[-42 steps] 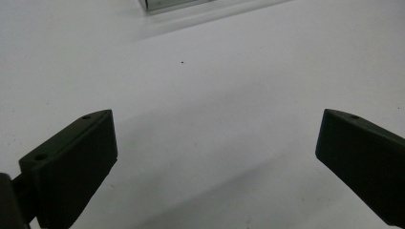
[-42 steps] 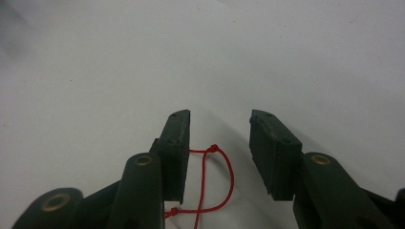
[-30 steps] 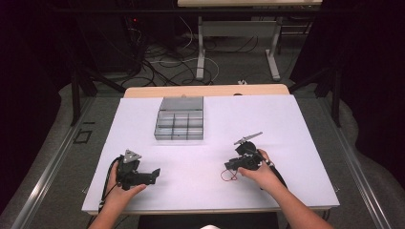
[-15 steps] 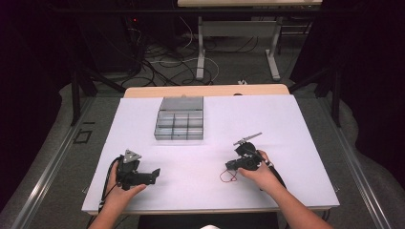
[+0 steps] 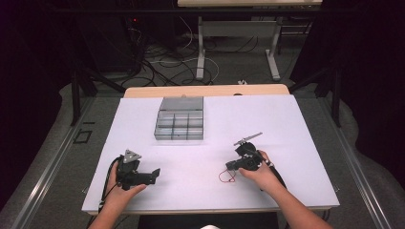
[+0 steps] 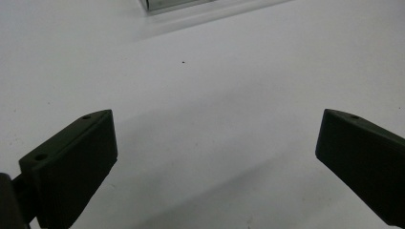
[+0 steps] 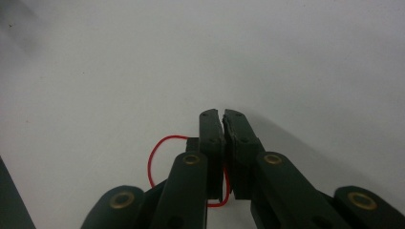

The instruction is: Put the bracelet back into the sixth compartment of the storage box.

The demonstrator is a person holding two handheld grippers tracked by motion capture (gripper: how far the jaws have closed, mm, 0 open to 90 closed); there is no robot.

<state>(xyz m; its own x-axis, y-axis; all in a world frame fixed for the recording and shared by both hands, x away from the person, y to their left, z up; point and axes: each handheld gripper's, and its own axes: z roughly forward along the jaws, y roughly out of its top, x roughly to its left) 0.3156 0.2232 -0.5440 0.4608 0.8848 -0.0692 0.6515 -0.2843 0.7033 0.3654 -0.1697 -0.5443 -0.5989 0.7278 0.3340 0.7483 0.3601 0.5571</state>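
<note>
White-topped bench (image 5: 305,143) carries a grey compartment box (image 5: 180,125) at 12 o'clock from centre, lid raised at its far edge. Left tool (image 5: 154,175) rests on the bench at 7 o'clock, held by the left hand (image 5: 125,188), jaws spread wide and released, nothing between them. Right tool (image 5: 230,166) lies at 5 o'clock in the right hand (image 5: 257,174), jaws clenched together; a red wire loop (image 7: 160,157) passes beside and beneath them, and whether it is pinched cannot be told.

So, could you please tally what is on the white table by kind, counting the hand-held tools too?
Grey compartment box: 1
Red wire loop: 1
Hand-held tools: 2, the left tool open, the right tool shut
Total: 4
</note>
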